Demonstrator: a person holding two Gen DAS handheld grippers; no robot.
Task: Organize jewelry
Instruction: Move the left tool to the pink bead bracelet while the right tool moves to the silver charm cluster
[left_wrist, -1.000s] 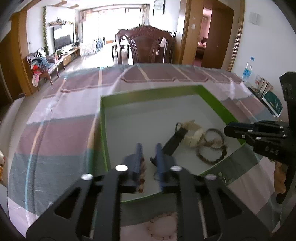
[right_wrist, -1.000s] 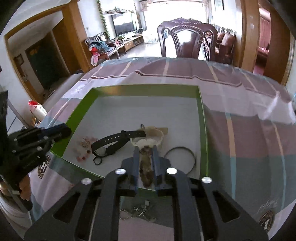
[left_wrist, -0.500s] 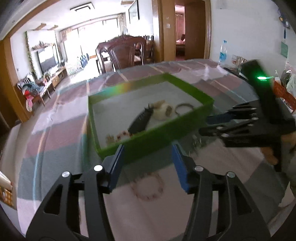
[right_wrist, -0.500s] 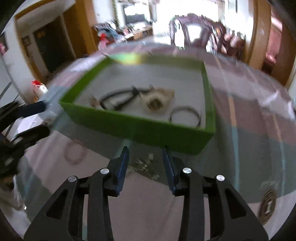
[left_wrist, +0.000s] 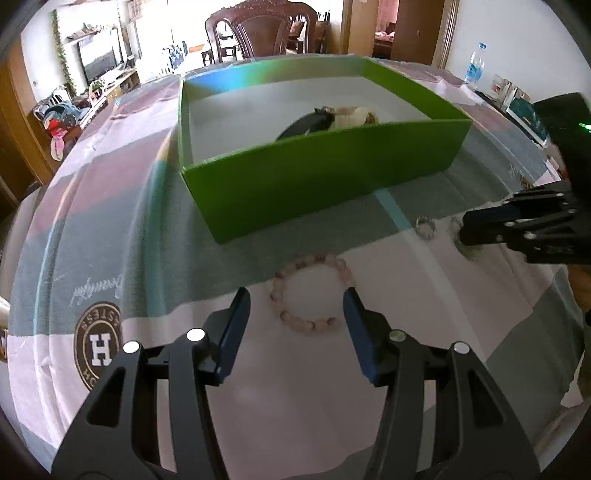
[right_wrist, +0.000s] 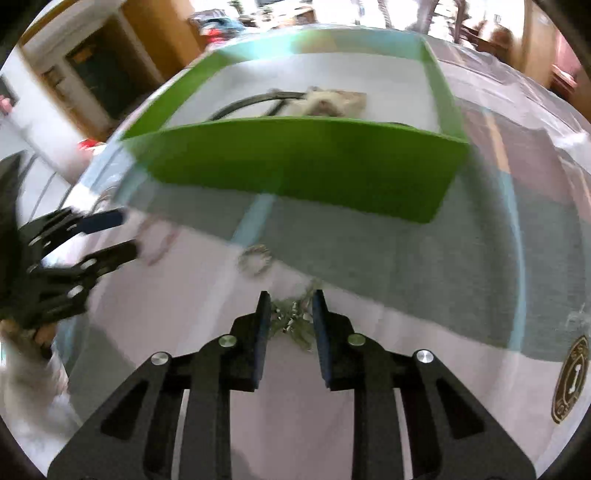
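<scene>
My left gripper (left_wrist: 296, 300) points down at the striped tablecloth (left_wrist: 110, 229) just in front of the green box (left_wrist: 325, 184). Its jaws stand apart, and the pink bead bracelet (left_wrist: 312, 291) lies flat on the cloth between them. The right blue pad (left_wrist: 356, 332) sits just beside the bracelet's right edge; I cannot tell whether it touches. The left pad is clear of the beads.

My right gripper (right_wrist: 289, 308) also points down at the cloth, a little to the right of the left one. Its jaws have just been closing, and they now stand close together with a tangled silver chain (right_wrist: 291, 321) between them. The view from that wrist is blurred, so I cannot tell whether the pads already press on the chain. A small silver ring (right_wrist: 255, 260) lies on the cloth just beyond the chain, between it and the box's near wall.

Inside the box, on its white floor, a black watch strap (left_wrist: 306, 125) lies beside a pale bracelet (left_wrist: 351, 116); the near wall hides the rest of what lies there. A wooden chair (left_wrist: 262, 31) stands at the far side of the table, and a water bottle (left_wrist: 474, 66) stands off to the right.
</scene>
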